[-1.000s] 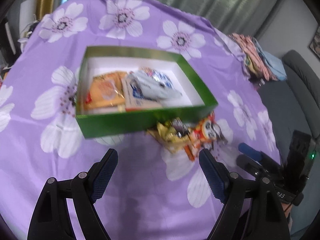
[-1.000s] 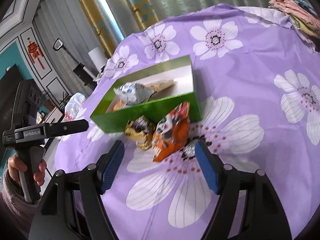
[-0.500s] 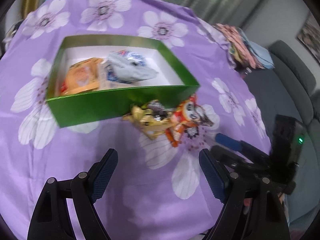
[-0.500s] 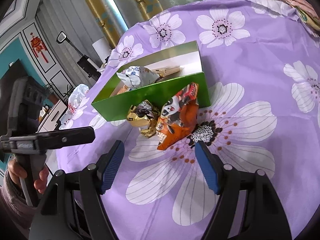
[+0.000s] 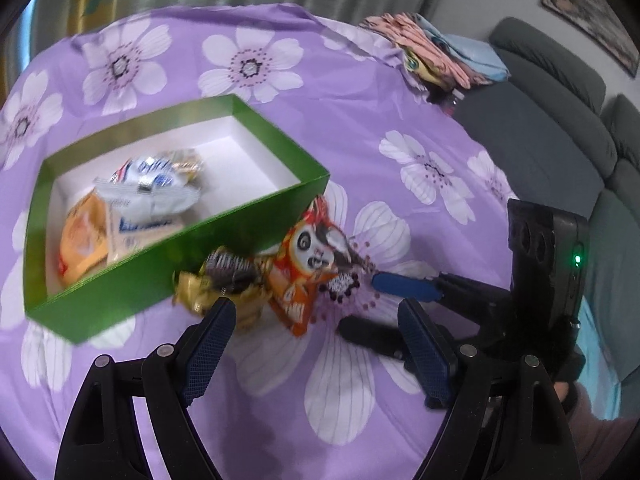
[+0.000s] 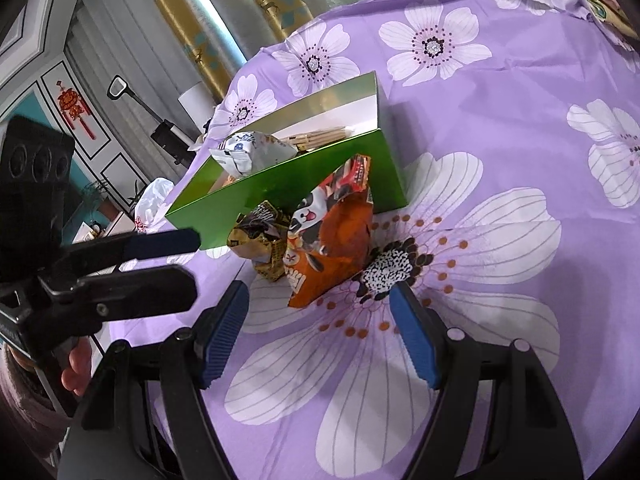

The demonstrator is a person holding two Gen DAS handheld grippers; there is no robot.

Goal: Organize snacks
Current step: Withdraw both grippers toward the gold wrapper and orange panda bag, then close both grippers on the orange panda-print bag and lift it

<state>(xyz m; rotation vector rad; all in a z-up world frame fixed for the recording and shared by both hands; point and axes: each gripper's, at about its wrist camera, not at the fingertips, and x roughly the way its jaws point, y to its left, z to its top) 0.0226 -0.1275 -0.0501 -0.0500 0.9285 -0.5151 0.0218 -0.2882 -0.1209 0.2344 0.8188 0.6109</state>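
A green box [image 5: 120, 276] [image 6: 280, 188] on the purple flowered cloth holds several snack packs, a white-blue bag [image 5: 152, 188] [image 6: 248, 152] on top. An orange panda snack bag [image 5: 308, 264] [image 6: 332, 240] and a gold-black packet [image 5: 224, 284] [image 6: 260, 244] lean against the box's outer wall. My left gripper [image 5: 316, 340] is open and empty just in front of these two; it also shows in the right wrist view [image 6: 172, 260]. My right gripper [image 6: 320, 328] is open and empty, close before the orange bag; it shows in the left wrist view [image 5: 380, 304].
Folded clothes [image 5: 436, 52] lie at the table's far right edge. A grey sofa [image 5: 560, 128] stands beyond the table on the right. Curtains, a cabinet and a white plastic bag [image 6: 154, 200] are beyond the table's left edge.
Both grippers have moved closer to the orange and gold packs. The left view has swung right, so the box sits further left. Both stay open.
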